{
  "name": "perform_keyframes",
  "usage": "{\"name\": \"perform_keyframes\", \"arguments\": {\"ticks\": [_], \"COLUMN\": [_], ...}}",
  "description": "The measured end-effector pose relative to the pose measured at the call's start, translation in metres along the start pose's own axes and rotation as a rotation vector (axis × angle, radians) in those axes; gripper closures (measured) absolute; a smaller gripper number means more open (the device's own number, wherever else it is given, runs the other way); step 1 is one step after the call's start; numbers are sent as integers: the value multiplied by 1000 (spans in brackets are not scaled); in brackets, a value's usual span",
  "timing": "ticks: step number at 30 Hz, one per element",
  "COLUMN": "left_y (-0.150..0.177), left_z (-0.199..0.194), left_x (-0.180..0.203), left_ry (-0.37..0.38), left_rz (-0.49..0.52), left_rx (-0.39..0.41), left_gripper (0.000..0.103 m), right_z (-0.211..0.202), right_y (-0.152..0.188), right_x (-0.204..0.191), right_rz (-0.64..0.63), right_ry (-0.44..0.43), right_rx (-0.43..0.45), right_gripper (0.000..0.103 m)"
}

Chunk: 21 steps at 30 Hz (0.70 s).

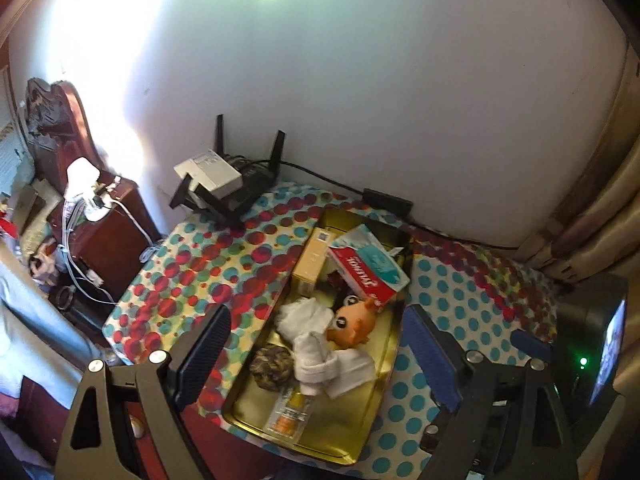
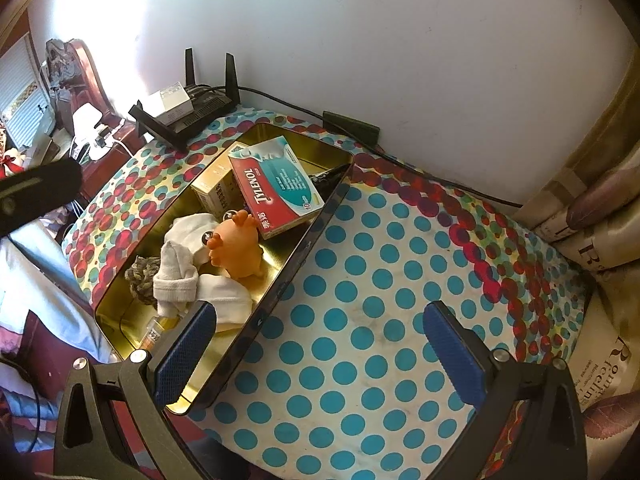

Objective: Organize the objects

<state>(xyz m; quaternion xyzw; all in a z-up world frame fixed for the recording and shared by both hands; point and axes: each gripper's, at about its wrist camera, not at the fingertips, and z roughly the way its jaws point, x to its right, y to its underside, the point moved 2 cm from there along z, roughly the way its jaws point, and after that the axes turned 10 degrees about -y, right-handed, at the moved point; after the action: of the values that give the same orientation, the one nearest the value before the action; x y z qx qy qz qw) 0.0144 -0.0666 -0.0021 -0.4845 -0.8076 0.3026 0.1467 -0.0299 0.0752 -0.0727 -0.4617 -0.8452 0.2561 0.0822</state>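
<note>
A gold tin tray (image 1: 360,420) (image 2: 304,248) lies on the dotted tablecloth. It holds a red and teal Tylenol box (image 1: 372,272) (image 2: 276,188), a yellow box (image 1: 312,260) (image 2: 214,188), an orange toy (image 1: 352,322) (image 2: 236,248), white socks (image 1: 320,356) (image 2: 180,276), a camouflage sock ball (image 1: 272,368) (image 2: 140,276) and a small bottle (image 1: 288,412) (image 2: 154,334). My left gripper (image 1: 316,360) hangs open above the tray's near half and holds nothing. My right gripper (image 2: 320,352) stands open over the bare cloth right of the tray, its left finger above the tray's near corner.
A black router (image 1: 224,188) (image 2: 192,108) with a white box on it sits by the wall, and a cable runs to a black adapter (image 1: 388,198) (image 2: 352,126). A wooden nightstand (image 1: 112,232) stands left. Stacked newspapers (image 2: 600,220) and a black device with a green light (image 1: 588,340) stand right.
</note>
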Motion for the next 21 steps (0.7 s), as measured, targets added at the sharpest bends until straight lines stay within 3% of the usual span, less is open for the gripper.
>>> {"name": "perform_keyframes", "arguments": {"ticks": [21], "left_y": [0], "left_z": [19], "left_x": [0], "left_ry": [-81], "left_rz": [13], "left_rx": [-60], "left_gripper": [13], "right_z": [8], "right_y": [-2], "right_x": [-2], "right_rz": [-19], "right_ry": [8], "right_rx": [3], "right_gripper": [0]}}
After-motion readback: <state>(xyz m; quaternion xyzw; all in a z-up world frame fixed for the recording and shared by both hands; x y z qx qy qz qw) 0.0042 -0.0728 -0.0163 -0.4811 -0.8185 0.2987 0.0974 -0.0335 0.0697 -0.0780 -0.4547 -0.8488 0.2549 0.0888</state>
